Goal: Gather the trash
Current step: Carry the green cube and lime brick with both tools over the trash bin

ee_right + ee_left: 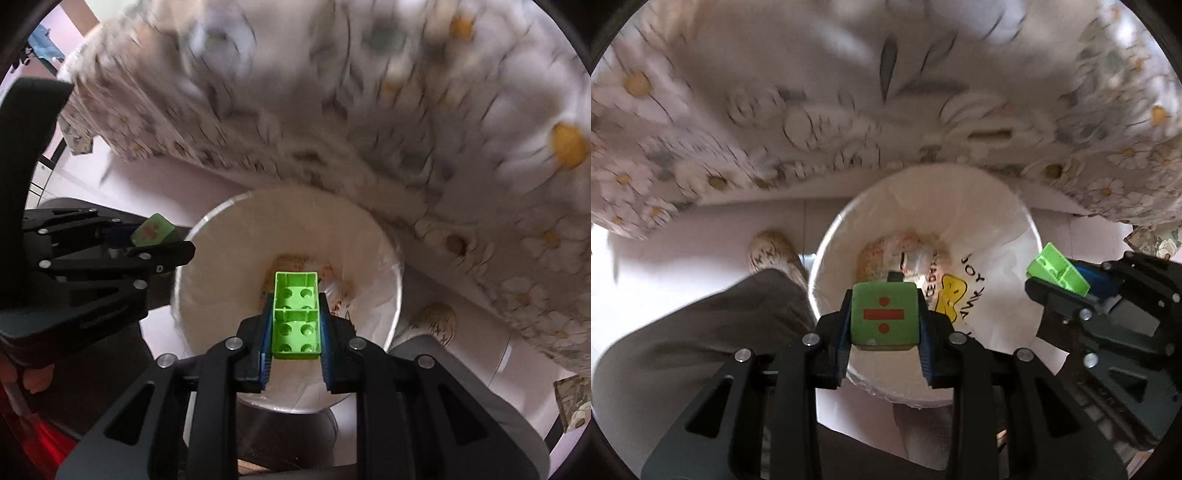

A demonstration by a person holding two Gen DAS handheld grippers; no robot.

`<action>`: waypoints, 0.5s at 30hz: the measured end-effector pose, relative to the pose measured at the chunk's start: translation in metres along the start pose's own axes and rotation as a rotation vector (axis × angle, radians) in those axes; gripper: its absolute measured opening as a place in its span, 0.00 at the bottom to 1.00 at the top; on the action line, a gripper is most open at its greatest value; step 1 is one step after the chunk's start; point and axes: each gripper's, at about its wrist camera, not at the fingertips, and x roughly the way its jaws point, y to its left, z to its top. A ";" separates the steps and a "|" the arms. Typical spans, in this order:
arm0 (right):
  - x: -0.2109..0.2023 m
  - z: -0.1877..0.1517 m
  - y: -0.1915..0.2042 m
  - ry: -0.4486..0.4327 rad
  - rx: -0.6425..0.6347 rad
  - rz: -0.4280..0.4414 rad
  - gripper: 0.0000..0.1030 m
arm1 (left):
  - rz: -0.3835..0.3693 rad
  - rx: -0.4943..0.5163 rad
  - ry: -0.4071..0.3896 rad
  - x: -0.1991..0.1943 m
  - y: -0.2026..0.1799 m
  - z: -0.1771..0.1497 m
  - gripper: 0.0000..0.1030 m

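**Both grippers poised over the bin, each with a green toy in its grip**

The left gripper (884,321) points down over the white trash bin (997,229), its fingers (840,332) clamped tight on the sides of a green cube (884,317) that carries a red division sign on its upward face. The cube sits directly above the open mouth of the bin. From the right wrist view the same gripper (162,236) shows at the left, just outside the bin's rim, the cube (153,230) still visible between its black fingers.

The right gripper (295,325) is likewise closed, pinching a bright green building brick (295,314) by its long sides, hollow underside turned toward the camera. The brick hangs over the bin (229,236), nearer the middle of the opening. In the left wrist view that gripper (1060,275) comes in from the right with the brick (1058,267) over the bin's edge.

The bin is lined with a plastic bag (990,295) printed with yellow and black lettering, and some crumpled wrappers (886,254) lie at the bottom. A daisy-print cloth (775,122) hangs just behind the bin, blurred. On the pale floor (683,258) beside the bin stands the person's patterned shoe (772,251), with a grey trouser leg (720,332) above it.
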 end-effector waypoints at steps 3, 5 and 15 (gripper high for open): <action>0.016 0.002 0.000 0.034 0.011 0.002 0.23 | -0.005 -0.013 0.036 0.017 0.001 0.004 0.30; 0.031 0.002 -0.002 0.068 0.021 0.001 0.23 | -0.006 -0.016 0.057 0.027 -0.001 0.007 0.30; 0.087 0.004 -0.018 0.202 0.098 0.034 0.23 | 0.007 -0.019 0.167 0.074 -0.001 0.017 0.30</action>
